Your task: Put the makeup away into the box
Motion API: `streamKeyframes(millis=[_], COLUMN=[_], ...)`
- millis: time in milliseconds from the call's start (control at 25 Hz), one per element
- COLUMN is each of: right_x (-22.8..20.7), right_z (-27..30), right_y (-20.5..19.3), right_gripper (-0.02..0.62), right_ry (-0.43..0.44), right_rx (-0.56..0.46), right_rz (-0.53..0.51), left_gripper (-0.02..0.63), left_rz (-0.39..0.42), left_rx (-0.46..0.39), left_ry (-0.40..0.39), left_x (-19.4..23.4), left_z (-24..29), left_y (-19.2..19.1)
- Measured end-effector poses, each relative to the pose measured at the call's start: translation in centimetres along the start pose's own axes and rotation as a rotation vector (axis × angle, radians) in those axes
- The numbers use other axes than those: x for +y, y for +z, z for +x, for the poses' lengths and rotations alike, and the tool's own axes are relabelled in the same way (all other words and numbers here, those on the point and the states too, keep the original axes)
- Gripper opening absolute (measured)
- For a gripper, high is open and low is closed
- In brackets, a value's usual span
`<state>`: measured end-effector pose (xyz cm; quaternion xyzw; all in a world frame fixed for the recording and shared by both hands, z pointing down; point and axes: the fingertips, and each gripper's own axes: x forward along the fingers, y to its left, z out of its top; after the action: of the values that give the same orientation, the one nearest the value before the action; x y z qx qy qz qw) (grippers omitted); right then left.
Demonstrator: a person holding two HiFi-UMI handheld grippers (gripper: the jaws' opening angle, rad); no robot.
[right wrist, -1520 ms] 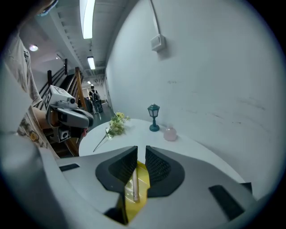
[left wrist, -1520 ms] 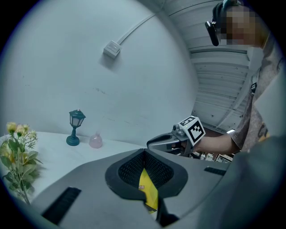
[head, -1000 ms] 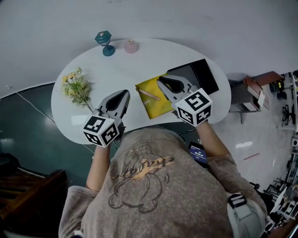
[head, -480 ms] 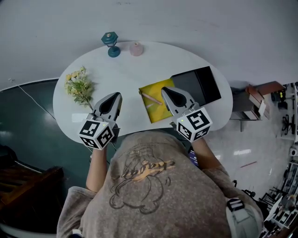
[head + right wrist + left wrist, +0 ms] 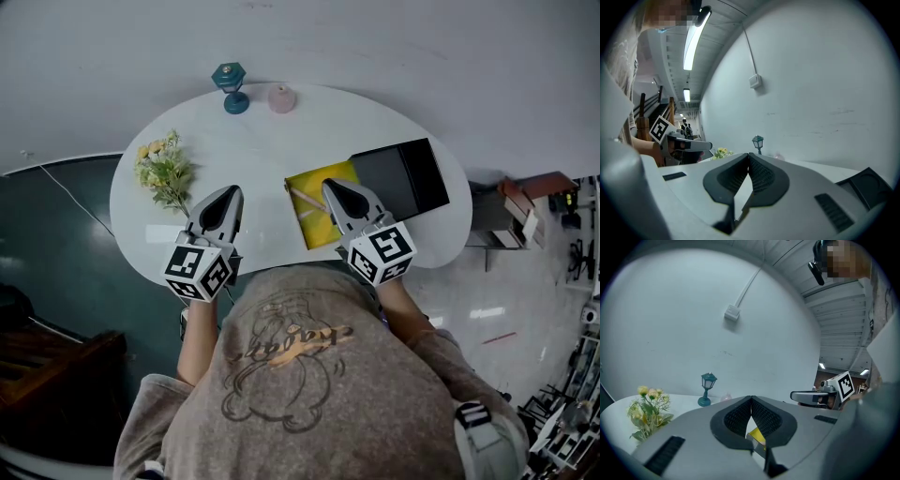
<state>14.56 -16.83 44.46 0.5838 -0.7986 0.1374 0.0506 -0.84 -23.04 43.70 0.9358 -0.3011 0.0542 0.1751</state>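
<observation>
- yellow mat (image 5: 317, 223) on white table (image 5: 262, 145), just beside black box (image 5: 405, 174); pink makeup stick (image 5: 300, 198) lying on it.
- left gripper (image 5: 228, 193): jaws pressed together, empty, over bare table.
- right gripper (image 5: 329, 185): jaws together, empty, above mat near stick.

Head overhead; gripper cams facing lamp (image 5: 230, 87)

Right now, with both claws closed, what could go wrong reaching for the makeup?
The right claw is shut, right beside the thin pink stick on the yellow box; going in unopened could knock it away. The stick is slim and lies flat, so a grip may slip.
</observation>
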Motion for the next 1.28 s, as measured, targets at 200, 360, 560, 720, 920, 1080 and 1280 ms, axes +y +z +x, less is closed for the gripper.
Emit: streamKeyframes(millis=[200, 360, 560, 720, 920, 1080, 1280], right_x=[0.3, 0.7, 1.2, 1.1, 0.8, 0.8, 0.7], right_z=[0.6, 0.8, 1.1, 1.4, 1.6, 1.7, 1.9], right_y=[-1.1, -1.6, -2.5, -3.3, -4.0, -4.3, -4.2], right_gripper=[0.003, 0.002, 0.002, 0.003, 0.003, 0.002, 0.002], right_ry=[0.007, 0.007, 0.016, 0.011, 0.008, 0.005, 0.005], right_rx=[0.007, 0.005, 0.011, 0.023, 0.037, 0.040, 0.037], right_rz=[-0.001, -0.005, -0.017, -0.016, -0.021, -0.022, -0.024], left_gripper=[0.021, 0.021, 0.021, 0.021, 0.021, 0.021, 0.021], left_rz=[0.015, 0.048, 0.075, 0.089, 0.091, 0.101, 0.066], left_rx=[-0.033, -0.024, -0.020, -0.016, -0.023, -0.021, -0.032], left_ry=[0.038, 0.041, 0.058, 0.069, 0.078, 0.086, 0.088], left_x=[0.6, 0.6, 0.7, 0.9, 1.2, 1.4, 1.6], left_z=[-0.8, -1.1, -1.6, -1.9, -2.0, -2.0, -1.9], left_y=[-0.4, -0.9, -1.5, -1.9, -2.0, -2.1, -2.0])
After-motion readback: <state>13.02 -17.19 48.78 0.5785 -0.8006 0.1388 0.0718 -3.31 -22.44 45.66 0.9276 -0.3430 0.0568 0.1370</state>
